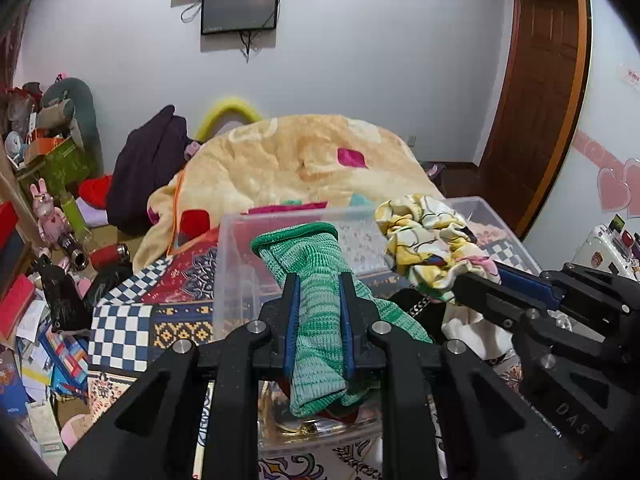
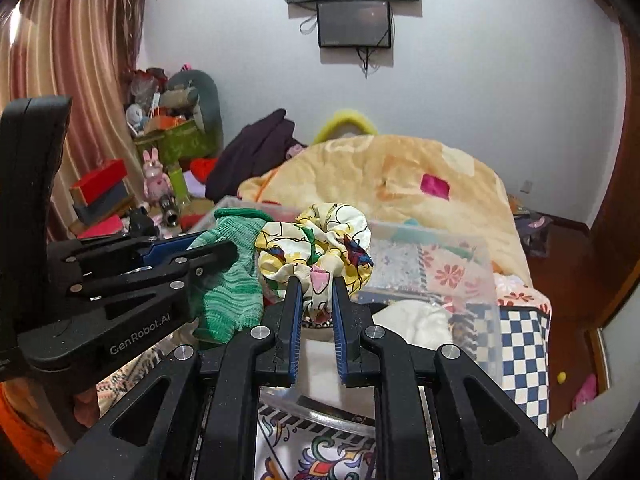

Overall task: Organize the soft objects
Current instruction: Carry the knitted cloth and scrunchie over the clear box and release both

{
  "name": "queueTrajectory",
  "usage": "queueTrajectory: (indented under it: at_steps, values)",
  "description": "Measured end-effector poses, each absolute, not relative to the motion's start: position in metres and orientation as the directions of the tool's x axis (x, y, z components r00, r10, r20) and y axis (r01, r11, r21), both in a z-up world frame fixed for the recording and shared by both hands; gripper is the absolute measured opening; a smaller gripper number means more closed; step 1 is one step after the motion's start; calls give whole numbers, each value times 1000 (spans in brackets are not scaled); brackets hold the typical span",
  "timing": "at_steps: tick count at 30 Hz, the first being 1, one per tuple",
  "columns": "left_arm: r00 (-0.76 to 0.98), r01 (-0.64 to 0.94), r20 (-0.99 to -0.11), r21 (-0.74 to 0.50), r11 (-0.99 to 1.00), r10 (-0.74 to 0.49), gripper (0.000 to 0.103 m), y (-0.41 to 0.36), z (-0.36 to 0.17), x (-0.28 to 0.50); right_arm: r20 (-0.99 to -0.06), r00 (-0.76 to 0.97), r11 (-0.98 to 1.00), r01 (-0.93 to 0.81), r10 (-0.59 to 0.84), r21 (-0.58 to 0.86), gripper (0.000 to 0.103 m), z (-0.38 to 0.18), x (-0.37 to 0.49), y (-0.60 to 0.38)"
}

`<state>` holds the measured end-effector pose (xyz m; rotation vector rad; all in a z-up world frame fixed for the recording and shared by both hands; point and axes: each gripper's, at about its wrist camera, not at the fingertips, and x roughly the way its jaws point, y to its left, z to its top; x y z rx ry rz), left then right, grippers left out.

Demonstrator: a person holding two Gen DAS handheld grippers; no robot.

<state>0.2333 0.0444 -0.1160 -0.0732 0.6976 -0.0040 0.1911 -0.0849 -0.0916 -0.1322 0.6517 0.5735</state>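
My left gripper (image 1: 319, 280) is shut on a green knitted cloth (image 1: 316, 280) and holds it upright over a clear plastic bin (image 1: 236, 248) on the bed. My right gripper (image 2: 315, 282) is shut on a yellow-and-white patterned scrunchie (image 2: 320, 240) and holds it above the same bin (image 2: 472, 276), just right of the green cloth (image 2: 232, 288). In the left wrist view the right gripper (image 1: 476, 280) comes in from the right with the scrunchie (image 1: 428, 236). In the right wrist view the left gripper (image 2: 224, 256) comes in from the left. White fabric (image 2: 416, 320) lies inside the bin.
A rumpled yellow blanket (image 1: 304, 160) lies beyond the bin on a patchwork bedcover (image 1: 120, 320). A dark garment (image 1: 148, 172) lies at the far left of the bed. Boxes, toys and papers (image 1: 48, 280) clutter the left side. A wooden door (image 1: 536, 100) stands to the right.
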Motion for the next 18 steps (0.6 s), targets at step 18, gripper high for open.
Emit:
queueTrajectory:
  at_steps: [18]
  values:
    - [795,20,-603,-82,996,-66,50,39,-93,200,-573,660,825,-563,486,51,35,-73,166,-106]
